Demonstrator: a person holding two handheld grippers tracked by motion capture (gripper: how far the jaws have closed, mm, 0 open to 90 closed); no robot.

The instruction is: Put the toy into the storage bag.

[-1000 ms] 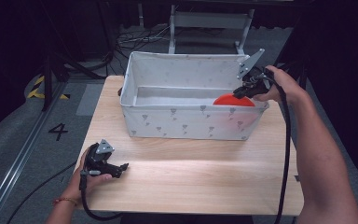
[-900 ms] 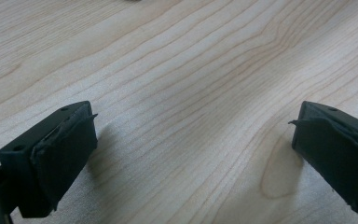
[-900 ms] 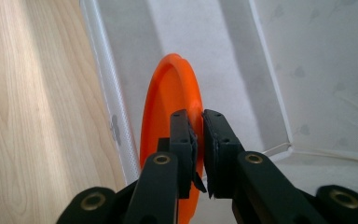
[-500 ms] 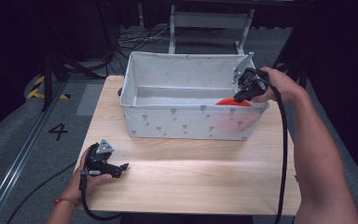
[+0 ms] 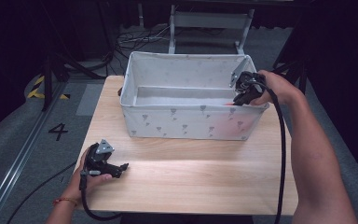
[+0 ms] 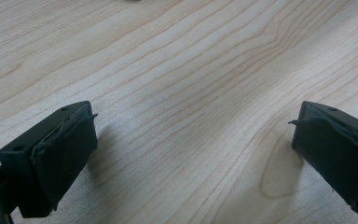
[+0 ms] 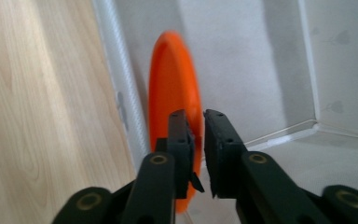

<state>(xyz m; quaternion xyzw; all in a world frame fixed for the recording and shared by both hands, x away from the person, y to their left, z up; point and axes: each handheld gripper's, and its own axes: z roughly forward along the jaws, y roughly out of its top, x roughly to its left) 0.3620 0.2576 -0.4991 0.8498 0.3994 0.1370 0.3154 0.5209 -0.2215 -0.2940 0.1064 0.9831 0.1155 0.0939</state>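
An orange plate (image 7: 173, 88) stands on edge inside the white fabric bin (image 5: 186, 122), close against its near wall at the right end. My right gripper (image 7: 198, 140) is shut on the plate's rim. From above, my right gripper (image 5: 241, 97) dips over the bin's right rim, and just a red sliver of the plate (image 5: 228, 103) peeks out. My left gripper (image 5: 117, 168) rests low on the wooden table (image 5: 191, 172) at the front left. Its jaws are wide open in the left gripper view (image 6: 191, 154), with bare wood between them.
The bin takes up the back half of the table. Grey floor with a yellow-black strip (image 5: 39, 88) and a painted number 4 (image 5: 58, 131) lies to the left. A metal frame (image 5: 209, 21) and cables stand behind the table.
My right gripper has lowered the orange plate deeper into the bin, so almost none of it shows from above now. The left gripper has stayed put.
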